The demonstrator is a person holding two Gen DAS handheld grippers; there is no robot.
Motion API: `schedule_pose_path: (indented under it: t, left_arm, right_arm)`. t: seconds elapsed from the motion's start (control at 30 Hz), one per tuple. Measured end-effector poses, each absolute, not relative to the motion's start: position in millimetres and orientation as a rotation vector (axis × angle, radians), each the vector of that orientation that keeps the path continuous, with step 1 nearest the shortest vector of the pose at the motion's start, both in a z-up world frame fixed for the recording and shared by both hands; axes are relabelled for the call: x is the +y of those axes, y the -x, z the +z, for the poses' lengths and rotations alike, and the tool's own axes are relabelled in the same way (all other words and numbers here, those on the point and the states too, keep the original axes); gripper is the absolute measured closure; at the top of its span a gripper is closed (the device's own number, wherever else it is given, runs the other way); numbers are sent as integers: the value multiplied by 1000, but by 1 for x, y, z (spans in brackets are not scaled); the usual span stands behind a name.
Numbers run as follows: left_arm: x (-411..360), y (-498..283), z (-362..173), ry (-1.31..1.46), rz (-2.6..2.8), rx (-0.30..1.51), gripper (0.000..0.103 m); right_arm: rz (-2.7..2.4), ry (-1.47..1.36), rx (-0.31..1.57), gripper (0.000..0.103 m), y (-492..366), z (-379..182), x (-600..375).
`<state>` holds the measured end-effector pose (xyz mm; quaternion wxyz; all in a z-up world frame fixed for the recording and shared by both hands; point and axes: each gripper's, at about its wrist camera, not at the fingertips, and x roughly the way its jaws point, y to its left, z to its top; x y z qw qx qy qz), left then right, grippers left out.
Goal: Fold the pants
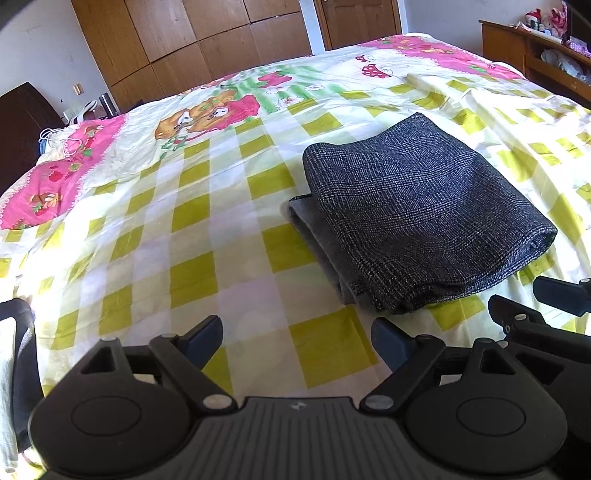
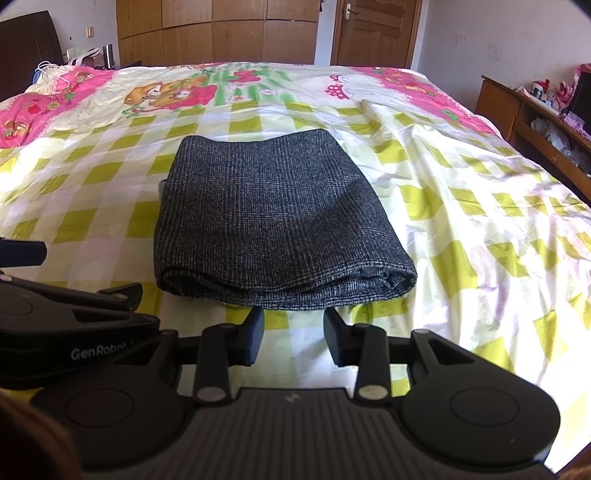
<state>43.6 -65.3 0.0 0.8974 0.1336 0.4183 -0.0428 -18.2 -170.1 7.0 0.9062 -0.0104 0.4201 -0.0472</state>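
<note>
The dark grey checked pants (image 1: 421,214) lie folded in a compact rectangle on the bed; they also show in the right wrist view (image 2: 273,221). My left gripper (image 1: 297,332) is open and empty, low over the sheet, just near-left of the pants. My right gripper (image 2: 294,325) is open and empty, its fingertips right at the near folded edge of the pants, apart from it. The right gripper's body shows at the left view's right edge (image 1: 543,325). The left gripper's body shows at the right view's left edge (image 2: 66,314).
The bed has a yellow-green checked sheet (image 2: 461,221) with pink cartoon borders, wrinkled on the right. A wooden shelf unit (image 2: 535,118) stands right of the bed. Wardrobes (image 2: 221,33) and a door (image 2: 373,33) line the far wall.
</note>
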Motion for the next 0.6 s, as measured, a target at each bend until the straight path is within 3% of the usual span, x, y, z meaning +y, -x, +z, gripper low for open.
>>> schedule_pose_path:
  t: [0.6]
  left_arm:
    - [-66,-43,0,-277,-91,866,9]
  right_arm:
    - [-103,34,869,66,19,7,-168]
